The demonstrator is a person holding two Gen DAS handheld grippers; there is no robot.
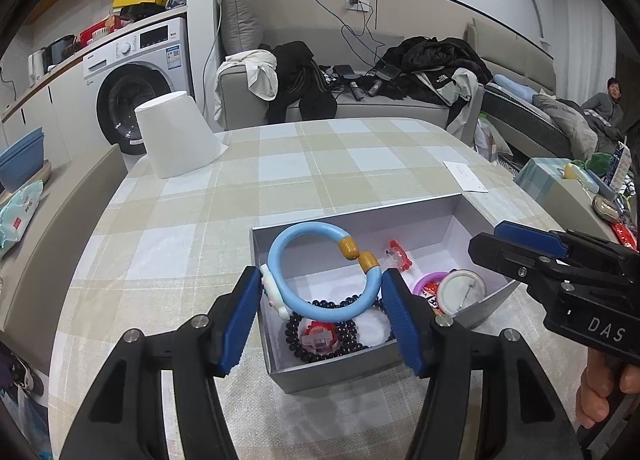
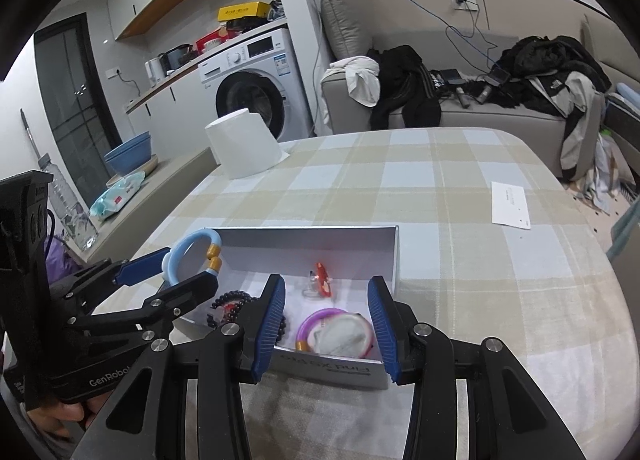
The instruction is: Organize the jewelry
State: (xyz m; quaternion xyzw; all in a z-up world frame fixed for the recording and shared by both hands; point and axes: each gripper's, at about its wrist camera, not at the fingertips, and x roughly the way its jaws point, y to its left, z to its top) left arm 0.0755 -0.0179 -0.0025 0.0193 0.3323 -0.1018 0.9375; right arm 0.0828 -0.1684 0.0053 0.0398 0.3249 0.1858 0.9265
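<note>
An open grey box (image 1: 360, 213) (image 2: 304, 237) sits on the checked tablecloth. My left gripper (image 1: 320, 320) (image 2: 188, 266) hovers over its left end, shut on a light-blue bracelet (image 1: 280, 260) (image 2: 192, 238) with two orange beads and a white charm. Inside the box lie a dark bead bracelet (image 1: 296, 340) (image 2: 234, 296), a red clip (image 1: 398, 256) (image 2: 322, 274), a purple ring (image 1: 424, 284) (image 2: 308, 324) and a white round disc (image 1: 460, 292) (image 2: 344, 336). My right gripper (image 2: 328, 324) (image 1: 486, 238) is open above the box's near right corner, with nothing pressed between its pads.
A white cone-shaped tub (image 1: 176, 136) (image 2: 244, 144) stands upside down at the table's far left. A white paper card (image 1: 466, 176) (image 2: 512, 204) lies to the right beyond the box. A sofa with clothes, a washing machine and a reclining person (image 1: 600, 108) are behind the table.
</note>
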